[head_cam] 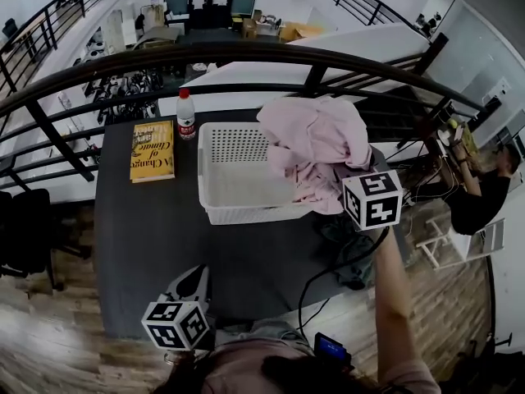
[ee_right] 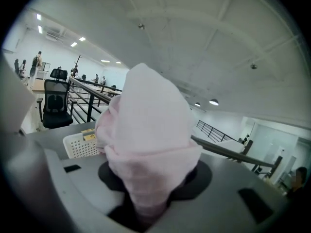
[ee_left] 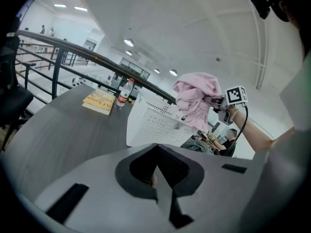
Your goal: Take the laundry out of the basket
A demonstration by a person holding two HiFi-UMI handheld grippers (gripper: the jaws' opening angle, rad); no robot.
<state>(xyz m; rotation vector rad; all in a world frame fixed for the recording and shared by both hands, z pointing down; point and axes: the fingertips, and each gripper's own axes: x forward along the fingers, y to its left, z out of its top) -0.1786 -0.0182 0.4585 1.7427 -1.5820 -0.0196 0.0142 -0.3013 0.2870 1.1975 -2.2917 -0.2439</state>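
1. My right gripper (head_cam: 357,175) is clamped on the pink garment (head_cam: 316,142). In the right gripper view the cloth bunches up between the jaws and fills the middle of the picture.
2. The garment hangs in a loose bundle above the right end of the white laundry basket (head_cam: 246,213). Its lower folds reach down to that end's rim. I cannot tell whether they touch the basket.
3. In the head view the rest of the basket shows only its perforated white floor and walls.
4. The basket stands near the middle of the dark table (head_cam: 139,236), with its long side running left to right in the head view.
5. My left gripper (ee_left: 158,178) is low at the near edge of the table, well apart from the basket. Its jaws are pressed together with nothing between them.
6. A yellow book (head_cam: 152,151) lies flat on the table to the left of the basket.
7. A water bottle with a red label (head_cam: 186,115) stands upright between the book and the basket's far left corner.
8. A black railing (head_cam: 164,56) curves round the far side of the table.
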